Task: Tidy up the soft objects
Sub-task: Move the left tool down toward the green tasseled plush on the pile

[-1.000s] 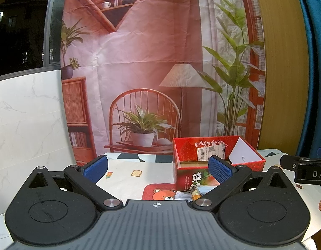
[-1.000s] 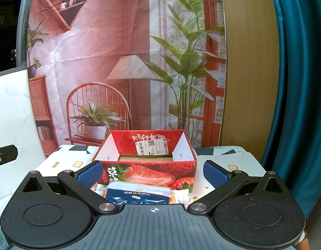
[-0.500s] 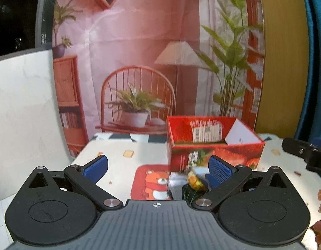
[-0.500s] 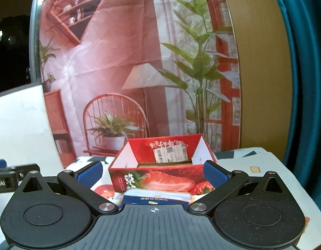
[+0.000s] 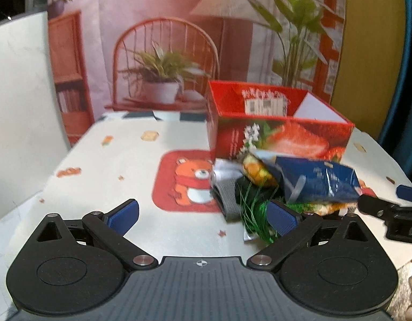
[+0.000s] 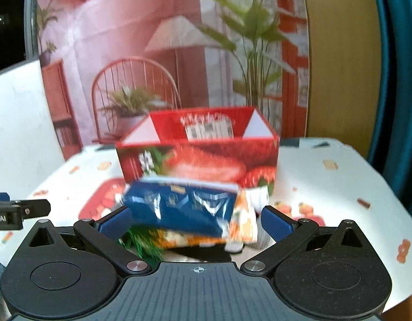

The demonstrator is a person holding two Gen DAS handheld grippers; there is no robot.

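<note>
Nearest the left wrist camera, the left gripper has its blue-padded fingers spread wide with nothing between them, hovering over the table, which is covered by a white cloth printed with small snacks and a red bear patch. The right gripper is likewise spread apart, holding nothing, its pads on either side of the pile as seen from its own camera; whether they touch it cannot be told.

Just past the fingers lies the heap of soft objects: a blue foil packet on top, an orange-patterned packet beneath it, a green thread bundle, and a grey cloth piece at the left edge. The heap sits directly against the front of a red strawberry-printed box, open at the top, a white label on its inner back wall.

Behind the table hangs a printed backdrop showing a chair, lamp and plants. A white marble-look panel stands to the left, a wooden panel and teal curtain to the right.
</note>
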